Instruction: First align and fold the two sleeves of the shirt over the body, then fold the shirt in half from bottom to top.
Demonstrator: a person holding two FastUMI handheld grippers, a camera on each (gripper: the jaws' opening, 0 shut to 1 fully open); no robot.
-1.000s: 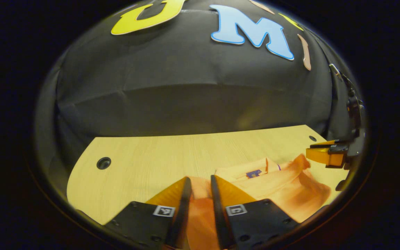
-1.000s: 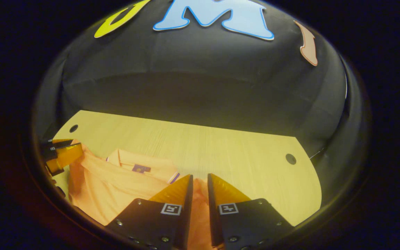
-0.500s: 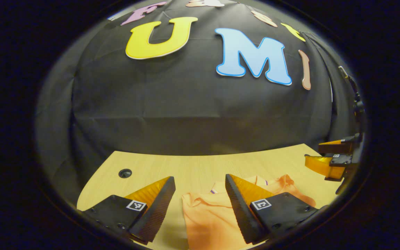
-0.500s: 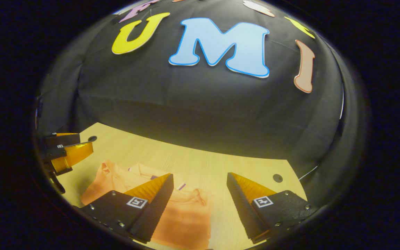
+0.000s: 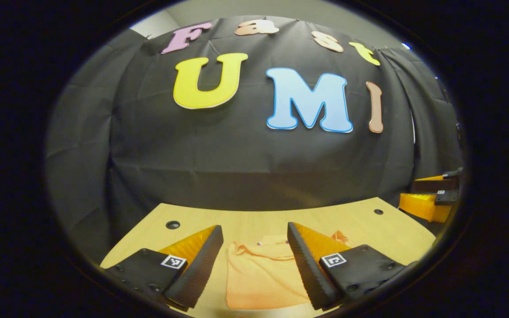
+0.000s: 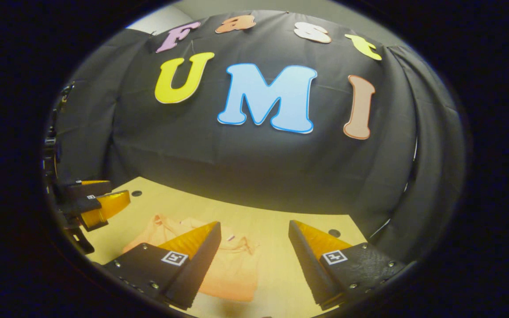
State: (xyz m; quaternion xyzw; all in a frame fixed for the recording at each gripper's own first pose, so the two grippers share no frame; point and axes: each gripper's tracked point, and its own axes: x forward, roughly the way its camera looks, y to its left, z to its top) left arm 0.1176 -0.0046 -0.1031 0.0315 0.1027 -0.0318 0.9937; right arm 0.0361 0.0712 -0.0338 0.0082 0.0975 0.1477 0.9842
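Observation:
An orange shirt (image 5: pixel 261 276) lies folded on the light wooden table (image 5: pixel 245 221), its collar toward the far side. In the left gripper view, my left gripper (image 5: pixel 254 271) hangs open above the shirt with nothing between its fingers. The right gripper (image 5: pixel 431 198) shows at the far right edge of that view. In the right gripper view, the shirt (image 6: pixel 232 274) lies below and left of centre, and my right gripper (image 6: pixel 254 265) is open and raised over its right edge. The left gripper (image 6: pixel 100 205) appears at the left of that view, above the table (image 6: pixel 276 225).
The table has round cable holes near its far corners (image 5: pixel 172 224) (image 5: pixel 377 211) (image 6: pixel 334 232). The black cloth wall stands right behind the table's far edge. Bare wood lies on both sides of the shirt.
A second ago both grippers were shut on the shirt's cloth. They opened, let the shirt go, and have since lifted up and back; the shirt now lies flat and folded.

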